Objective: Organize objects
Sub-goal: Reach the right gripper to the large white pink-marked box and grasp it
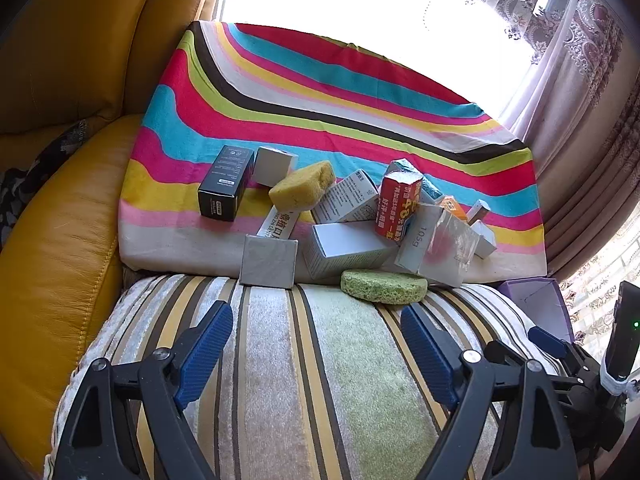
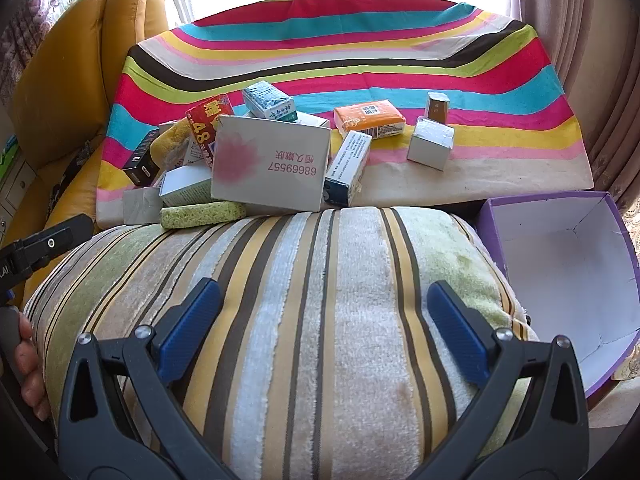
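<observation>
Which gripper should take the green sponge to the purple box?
Probably right. Both the right gripper and left gripper hang open and empty, with the green sponge near both, but the purple box sits open on the right gripper's side.

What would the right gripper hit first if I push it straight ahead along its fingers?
Most likely the striped cushion: the open right gripper points down at its top, with nothing between the fingers. The green sponge and box pile lie farther on; depth is uncertain.

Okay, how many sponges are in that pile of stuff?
2. A yellow porous sponge sits atop the boxes toward the pile's left. A flat green oval sponge lies at the pile's front edge, against the striped velvet cushion. Others could be hidden under the boxes.
</observation>
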